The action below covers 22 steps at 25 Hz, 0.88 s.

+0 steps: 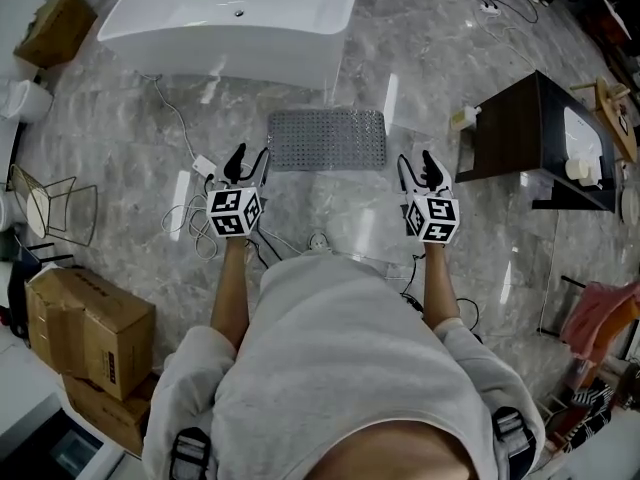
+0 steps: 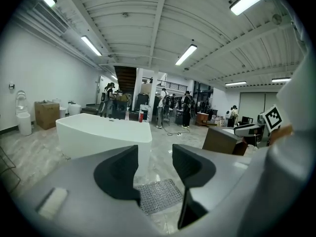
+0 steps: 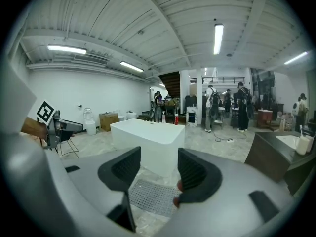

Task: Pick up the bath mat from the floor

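On the floor, just in front of the bathtub [image 1: 230, 13], the bath mat [image 1: 327, 139] lies flat. The left claw [image 1: 249, 158] and right claw [image 1: 417, 163] both hang wide open and empty above its near edge. I'd go low and pinch both near corners. It looks studded, maybe grippy underneath, so peel slowly.

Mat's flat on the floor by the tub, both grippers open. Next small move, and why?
Probably lower both forward and down to the near edge of the bath mat. The left gripper and right gripper hang above the floor, jaws apart, nothing between them, one toward each near corner; the mat lies flat before the bathtub, untouched.
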### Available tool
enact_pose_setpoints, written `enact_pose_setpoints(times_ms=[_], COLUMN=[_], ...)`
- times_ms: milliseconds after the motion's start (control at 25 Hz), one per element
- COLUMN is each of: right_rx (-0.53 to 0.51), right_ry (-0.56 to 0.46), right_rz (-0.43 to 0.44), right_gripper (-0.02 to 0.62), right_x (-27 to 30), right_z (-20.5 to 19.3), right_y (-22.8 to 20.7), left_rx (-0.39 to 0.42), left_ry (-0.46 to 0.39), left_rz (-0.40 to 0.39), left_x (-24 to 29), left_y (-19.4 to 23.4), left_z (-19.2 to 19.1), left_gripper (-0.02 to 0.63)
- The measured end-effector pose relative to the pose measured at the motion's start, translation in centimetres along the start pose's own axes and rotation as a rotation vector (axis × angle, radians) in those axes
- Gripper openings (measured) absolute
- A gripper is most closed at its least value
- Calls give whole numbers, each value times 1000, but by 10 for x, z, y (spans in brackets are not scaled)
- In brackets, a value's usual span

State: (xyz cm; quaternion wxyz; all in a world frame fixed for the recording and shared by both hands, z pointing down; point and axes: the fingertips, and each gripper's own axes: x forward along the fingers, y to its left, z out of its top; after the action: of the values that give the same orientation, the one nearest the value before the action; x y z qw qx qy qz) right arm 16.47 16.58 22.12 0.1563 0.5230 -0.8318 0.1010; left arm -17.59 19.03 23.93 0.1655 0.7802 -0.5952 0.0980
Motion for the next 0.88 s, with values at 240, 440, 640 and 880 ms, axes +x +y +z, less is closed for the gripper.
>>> enact_pose_setpoints(times_ms=[240,440,640,880], right_rx=[9,14,20,29], right_ry=[14,34,67,96], right_rz=[-7,-3,12,43], right_gripper=[213,213,213,213], right_x=[23,34,50,80], right_z=[2,-4,-13,-18], right_y=[-2,-2,-3,-9], left_rx=[8,11,10,2], left_ry=[23,45,74,101], left_rz=[0,-18,-34,-23], left_x=[21,35,52,75], left_y=[22,21,19,26], left_z=[5,1,-6,-9], left_gripper=[224,224,224,224])
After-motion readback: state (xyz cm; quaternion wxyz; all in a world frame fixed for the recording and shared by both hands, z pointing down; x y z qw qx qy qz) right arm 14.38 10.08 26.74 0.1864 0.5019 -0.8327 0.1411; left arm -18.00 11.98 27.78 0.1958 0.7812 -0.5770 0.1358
